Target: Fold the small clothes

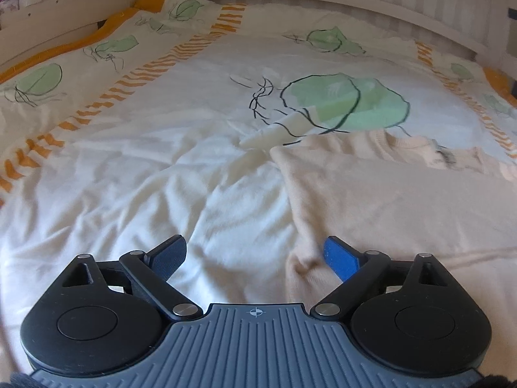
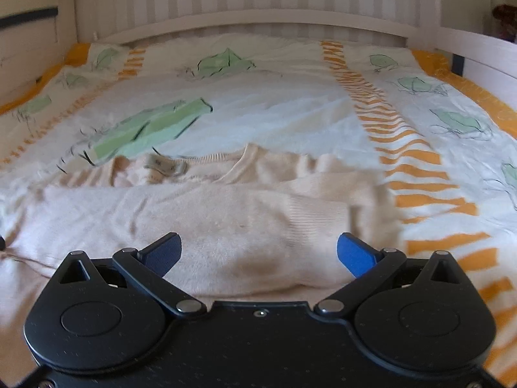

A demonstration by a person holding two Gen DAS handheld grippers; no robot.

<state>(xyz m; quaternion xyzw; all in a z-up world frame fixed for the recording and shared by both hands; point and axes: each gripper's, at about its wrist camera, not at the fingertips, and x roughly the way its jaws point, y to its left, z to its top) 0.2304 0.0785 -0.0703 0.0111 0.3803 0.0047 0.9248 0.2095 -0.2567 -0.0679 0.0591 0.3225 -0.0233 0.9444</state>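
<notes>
sweater: small cream knit sweater point(image 2: 200, 213) lying flat on the bed, neckline and label at the far side, a sleeve folded across the body with its ribbed cuff point(image 2: 315, 215) pointing right. Looks partway folded to me, though motion blur smears the right edge.

sweater's left edge: in the left view it runs diagonally toward my left claw point(image 1: 255, 258), with a little bunched hump right by the blue pad.

left claw: spread wide, nothing between the pads, one pad over bare cover and one over the knit.

right claw: my right claw point(image 2: 258, 253) is spread wide too, empty, hovering over the near hem.

how I'd do the next fold: I reckon pinch both near hem corners, only the layers I mean to lift, then carry them evenly toward the neckline so the sleeve doesn't slide out. Flatten that hump first.

bed: white duvet cover with green leaf prints and orange stripes point(image 1: 135, 174), pretty wrinkly, so the knit could drag.
</notes>
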